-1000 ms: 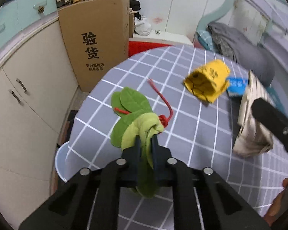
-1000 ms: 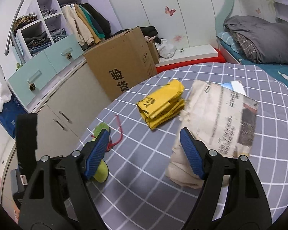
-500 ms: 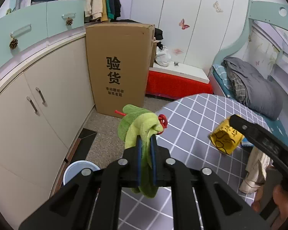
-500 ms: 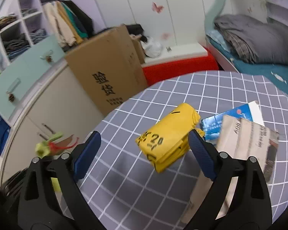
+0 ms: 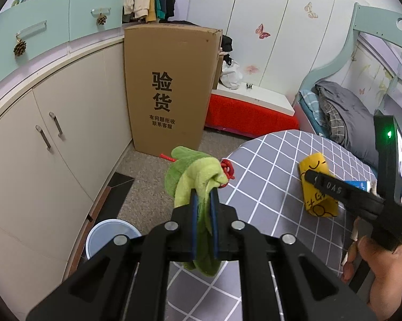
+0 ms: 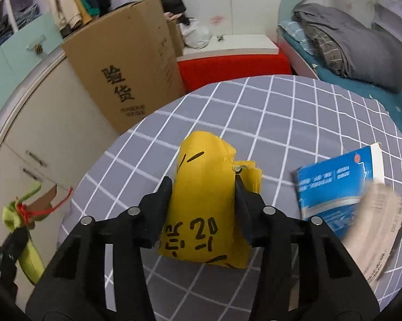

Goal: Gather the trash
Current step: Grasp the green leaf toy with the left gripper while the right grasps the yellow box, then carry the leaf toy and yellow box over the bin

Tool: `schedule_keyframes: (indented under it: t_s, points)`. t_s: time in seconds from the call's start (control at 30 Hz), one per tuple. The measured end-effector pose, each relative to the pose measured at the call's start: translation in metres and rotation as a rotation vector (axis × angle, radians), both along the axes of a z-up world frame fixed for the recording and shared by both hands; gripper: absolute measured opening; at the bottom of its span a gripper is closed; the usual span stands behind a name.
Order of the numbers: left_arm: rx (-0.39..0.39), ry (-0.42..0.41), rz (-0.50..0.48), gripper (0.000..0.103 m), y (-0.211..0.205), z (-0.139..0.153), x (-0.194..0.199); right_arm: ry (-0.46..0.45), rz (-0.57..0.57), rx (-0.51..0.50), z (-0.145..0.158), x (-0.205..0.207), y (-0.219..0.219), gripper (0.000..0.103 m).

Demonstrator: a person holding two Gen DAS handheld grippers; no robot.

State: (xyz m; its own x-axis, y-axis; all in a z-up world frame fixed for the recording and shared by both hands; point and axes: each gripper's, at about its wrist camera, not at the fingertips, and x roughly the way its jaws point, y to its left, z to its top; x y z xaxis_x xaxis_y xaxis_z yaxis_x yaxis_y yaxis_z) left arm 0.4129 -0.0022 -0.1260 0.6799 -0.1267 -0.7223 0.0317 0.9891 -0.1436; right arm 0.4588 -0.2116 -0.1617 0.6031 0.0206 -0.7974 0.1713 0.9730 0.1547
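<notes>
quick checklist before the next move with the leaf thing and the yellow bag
1. Left hand-held gripper shut on the green fabric leaves: ok.
2. Leaves lifted clear of the checked tablecloth: ok.
3. Blue bin on the floor, open and below the leaves: ok; whether directly under them: cannot tell.
4. Right hand-held gripper around the folded yellow bag: ok. Its jaws have just been closing.
5. Pads firmly pressing the bag: cannot tell.
6. Blue book and folded newspaper outside the jaws: ok.
</notes>
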Motion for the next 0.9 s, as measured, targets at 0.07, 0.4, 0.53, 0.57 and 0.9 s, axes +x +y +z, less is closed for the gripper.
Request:
schedule_keyframes:
  t_s: [0.07,0.4,0.53,0.57,0.9]
  points:
    - [-0.007,-0.003,-0.002,0.008,0.003,0.001,-0.003,-0.024,0.031,-0.001,0.006,-0.008,0.006,0.037]
    - [-0.038,-0.025,0.038,0.008,0.041,0.015,-0.023,-0.149,0.187,0.074,0.060,-0.046,0.060,0.035]
    - [-0.041,-0.042,0.075,0.009,0.070,0.023,-0.037,-0.180,0.257,0.093,0.076,-0.058,0.095,0.035]
    - [-0.039,-0.043,0.083,0.009,0.077,0.025,-0.040,-0.184,0.275,0.098,0.078,-0.060,0.104,0.035]
    - [-0.044,0.007,0.204,0.009,0.170,0.012,-0.057,-0.169,0.467,0.152,0.071,-0.069,0.215,0.036]
